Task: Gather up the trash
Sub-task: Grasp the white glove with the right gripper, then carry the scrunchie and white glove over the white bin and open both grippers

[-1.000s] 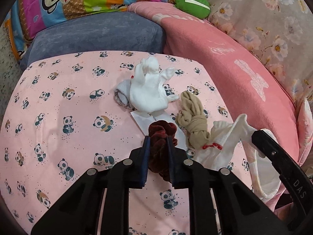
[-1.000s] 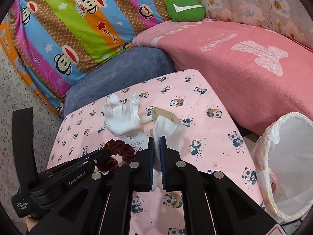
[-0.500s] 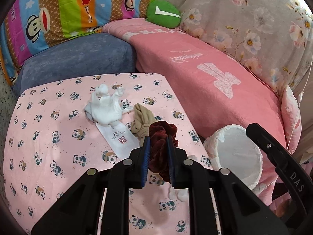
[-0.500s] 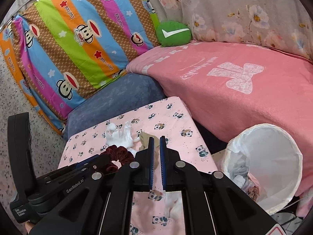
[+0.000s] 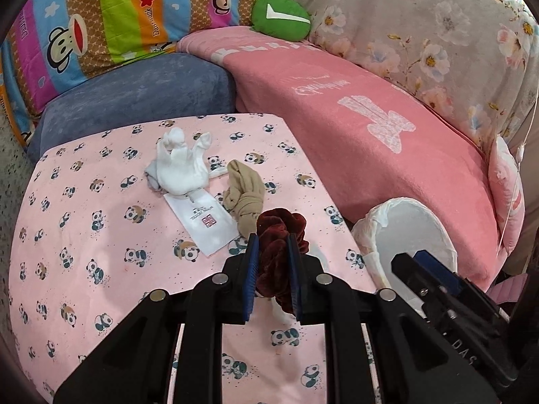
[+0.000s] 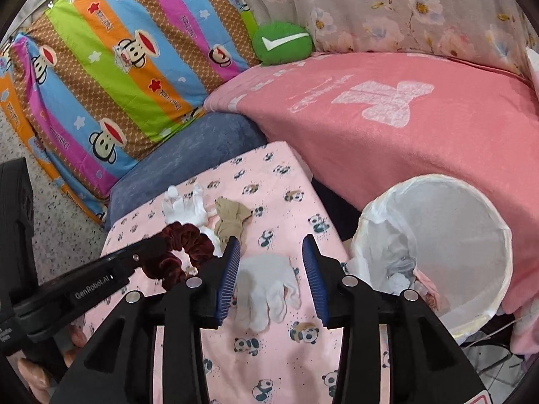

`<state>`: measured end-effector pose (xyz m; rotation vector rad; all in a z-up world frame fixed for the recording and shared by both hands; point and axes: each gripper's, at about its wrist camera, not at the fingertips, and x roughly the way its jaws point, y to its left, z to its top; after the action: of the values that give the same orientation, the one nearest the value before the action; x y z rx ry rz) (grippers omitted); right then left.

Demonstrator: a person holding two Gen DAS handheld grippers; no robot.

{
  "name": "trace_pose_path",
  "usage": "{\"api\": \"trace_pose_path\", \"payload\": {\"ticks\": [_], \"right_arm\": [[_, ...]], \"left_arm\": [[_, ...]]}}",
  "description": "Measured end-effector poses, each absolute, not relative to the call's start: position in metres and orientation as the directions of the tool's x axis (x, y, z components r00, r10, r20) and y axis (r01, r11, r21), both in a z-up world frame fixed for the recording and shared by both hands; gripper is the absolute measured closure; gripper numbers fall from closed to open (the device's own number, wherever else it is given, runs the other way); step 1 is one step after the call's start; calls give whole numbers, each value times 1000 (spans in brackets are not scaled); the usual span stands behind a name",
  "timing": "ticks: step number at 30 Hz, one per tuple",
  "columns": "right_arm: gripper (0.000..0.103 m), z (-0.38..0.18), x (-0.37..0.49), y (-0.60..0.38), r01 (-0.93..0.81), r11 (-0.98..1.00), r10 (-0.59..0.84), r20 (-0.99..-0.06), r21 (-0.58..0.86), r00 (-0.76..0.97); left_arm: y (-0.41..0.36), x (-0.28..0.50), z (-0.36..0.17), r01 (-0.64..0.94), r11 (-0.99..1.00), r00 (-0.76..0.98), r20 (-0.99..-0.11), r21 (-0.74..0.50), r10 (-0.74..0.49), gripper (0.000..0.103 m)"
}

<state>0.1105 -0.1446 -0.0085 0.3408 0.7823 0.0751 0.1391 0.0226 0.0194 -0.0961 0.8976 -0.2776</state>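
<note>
The job stood partly done. The white-lined bin [image 6: 434, 252] beside the pink panda-print counter [image 6: 269, 363] already held a few crumpled scraps at its bottom, so some rubbish had evidently gone in. The left tongs [image 5: 272, 269] were clamped on a dark red velvet scrunchie [image 5: 279, 235], held above the counter's edge near the bin but not yet over its mouth. The right tongs [image 6: 271, 276] were opening, their blue pads standing clear on either side of a white glove [image 6: 266, 289], which appeared in the right wrist view between the pads and over the counter rather than over the bin; whether it was falling or already lying on the cloth could not be told, but it looked likely to have missed the bin. Three more things lay further back on the counter: a bunched white glove [image 5: 180, 165], a knotted tan stocking [image 5: 246, 198] and a flat white printed packet [image 5: 205, 225] partly under the glove. By my reading, the scrunchie needed carrying over the bin and dropping, the loose glove probably needed picking up again, and the three remaining pieces were untouched, so well over half the collecting seemed left.
</note>
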Motion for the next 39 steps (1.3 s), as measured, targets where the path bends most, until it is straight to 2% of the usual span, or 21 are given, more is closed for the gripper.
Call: {"api": "trace_pose_path", "payload": {"ticks": [2, 9, 19, 22, 23, 26, 32, 39], "right_arm": [[53, -30, 118, -133, 54, 943, 209, -709, 330, 673], [50, -83, 135, -100, 63, 953, 208, -789, 297, 579], [47, -120, 151, -82, 94, 974, 124, -838, 204, 531], [57, -122, 152, -76, 75, 986, 89, -843, 151, 530], [69, -122, 152, -75, 67, 987, 90, -845, 147, 527], [91, -123, 154, -77, 60, 982, 125, -848, 181, 515], [92, -100, 145, -88, 71, 973, 142, -809, 221, 570], [92, -42, 125, -121, 85, 960, 139, -717, 267, 683]], "left_arm": [[31, 140, 13, 182, 964, 584, -768, -194, -265, 86], [62, 148, -10, 120, 973, 559, -797, -196, -229, 86], [77, 161, -31, 97, 972, 528, -817, -212, -231, 86], [76, 163, -36, 98, 972, 519, -823, -213, -233, 86], [76, 163, -37, 99, 972, 518, -823, -214, -234, 86], [73, 162, -36, 104, 972, 518, -823, -212, -235, 86], [62, 157, -28, 126, 970, 527, -815, -207, -242, 86], [33, 147, -5, 178, 963, 551, -791, -200, -266, 86]]}}
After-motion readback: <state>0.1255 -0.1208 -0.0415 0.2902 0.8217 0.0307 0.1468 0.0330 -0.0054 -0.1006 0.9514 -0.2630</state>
